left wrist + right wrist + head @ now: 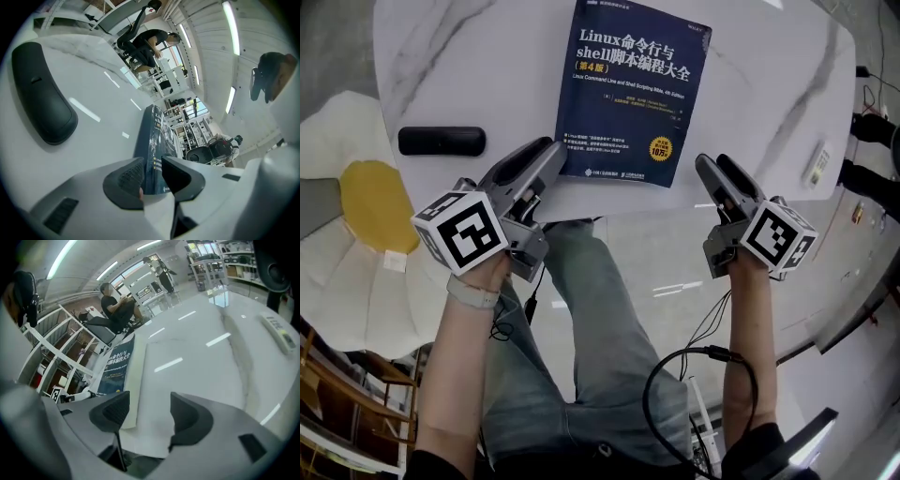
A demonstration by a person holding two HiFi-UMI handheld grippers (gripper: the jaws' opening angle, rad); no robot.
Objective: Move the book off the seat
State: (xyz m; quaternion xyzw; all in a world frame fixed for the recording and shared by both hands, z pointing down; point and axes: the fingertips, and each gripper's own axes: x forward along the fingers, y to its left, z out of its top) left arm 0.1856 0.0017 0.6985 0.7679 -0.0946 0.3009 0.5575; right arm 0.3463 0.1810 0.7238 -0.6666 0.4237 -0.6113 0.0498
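Observation:
The dark blue Linux book (633, 94) lies cover-up on the white marble table (759, 94). My left gripper (546, 155) is at the book's near left corner. In the left gripper view the book (152, 140) stands edge-on between the two pads, and my left gripper (152, 176) is shut on it. My right gripper (712, 169) hovers at the table's near edge, just right of the book. Seen from the right gripper view, the right gripper (147, 411) stands wide open over bare tabletop, and the book (117, 364) lies off to the left of its jaws.
A black oblong case (441, 141) lies on the table left of the book. A white remote (817, 166) rests near the table's right edge. An egg-shaped white and yellow seat (356, 216) stands at the left. My legs are under the near edge.

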